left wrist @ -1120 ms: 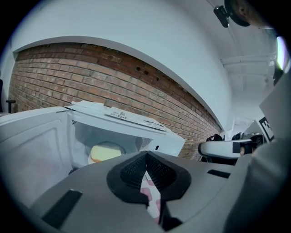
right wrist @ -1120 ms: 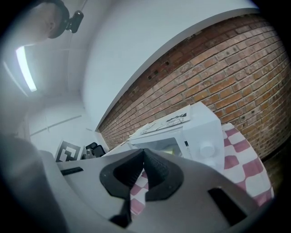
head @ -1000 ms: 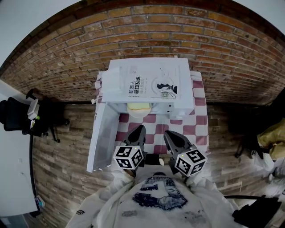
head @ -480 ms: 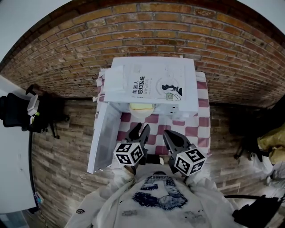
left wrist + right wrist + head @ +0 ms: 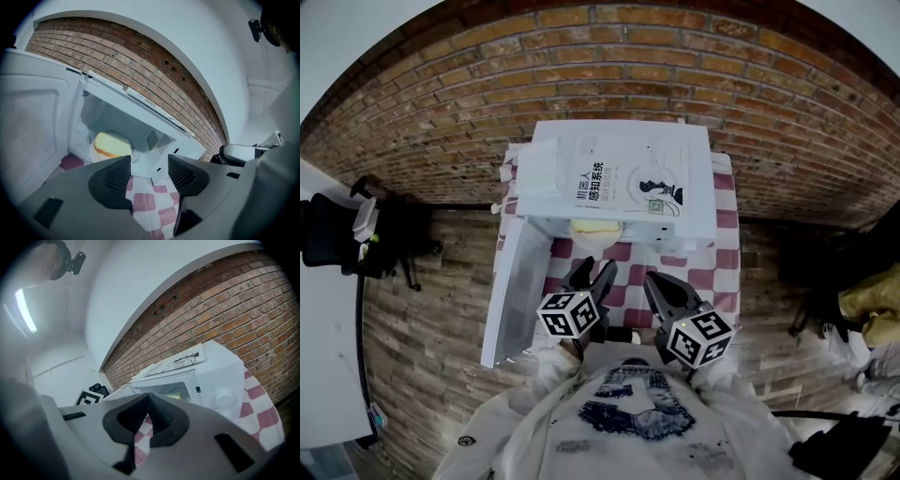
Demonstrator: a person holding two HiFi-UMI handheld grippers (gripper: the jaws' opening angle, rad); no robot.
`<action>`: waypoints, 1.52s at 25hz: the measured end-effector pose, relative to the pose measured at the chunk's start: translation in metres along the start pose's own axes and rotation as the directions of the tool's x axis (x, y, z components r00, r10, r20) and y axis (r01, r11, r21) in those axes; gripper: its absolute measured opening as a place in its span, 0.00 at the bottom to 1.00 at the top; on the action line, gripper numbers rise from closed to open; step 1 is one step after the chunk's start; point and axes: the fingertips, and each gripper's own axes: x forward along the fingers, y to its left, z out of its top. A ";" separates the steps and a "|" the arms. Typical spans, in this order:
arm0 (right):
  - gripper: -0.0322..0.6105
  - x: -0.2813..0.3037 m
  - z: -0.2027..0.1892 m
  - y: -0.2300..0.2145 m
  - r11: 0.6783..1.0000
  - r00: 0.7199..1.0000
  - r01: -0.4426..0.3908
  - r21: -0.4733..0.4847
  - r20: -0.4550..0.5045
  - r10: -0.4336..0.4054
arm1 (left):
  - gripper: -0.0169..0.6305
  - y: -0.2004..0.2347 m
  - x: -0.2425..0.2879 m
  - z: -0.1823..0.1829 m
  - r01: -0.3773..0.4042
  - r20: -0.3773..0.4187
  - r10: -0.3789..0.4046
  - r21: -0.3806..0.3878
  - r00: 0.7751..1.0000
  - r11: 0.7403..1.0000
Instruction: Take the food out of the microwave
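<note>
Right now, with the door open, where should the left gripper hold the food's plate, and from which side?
Probably the near rim of the plate, reached straight through the open front of the microwave: the door hangs left and walls close the other sides. The left gripper, jaws just opened and empty, faces it.

**Three Cameras on One Microwave**

The head view looks steeply down from above the person onto a white box-shaped microwave (image 5: pixel 619 178) on a red-and-white checked tablecloth (image 5: pixel 724 281), against a red-brown brick wall (image 5: pixel 675 56). The left gripper view sits low and near, facing into the open cavity. The right gripper view looks from low at the right, rolled aslant. All three share the microwave's open front.
</note>
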 end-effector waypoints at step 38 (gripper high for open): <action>0.07 -0.007 0.003 -0.023 0.997 0.997 0.072 0.014 -0.011 -0.072 | 0.40 0.102 0.082 -0.061 0.029 -0.060 -0.093 -0.668 0.994 0.743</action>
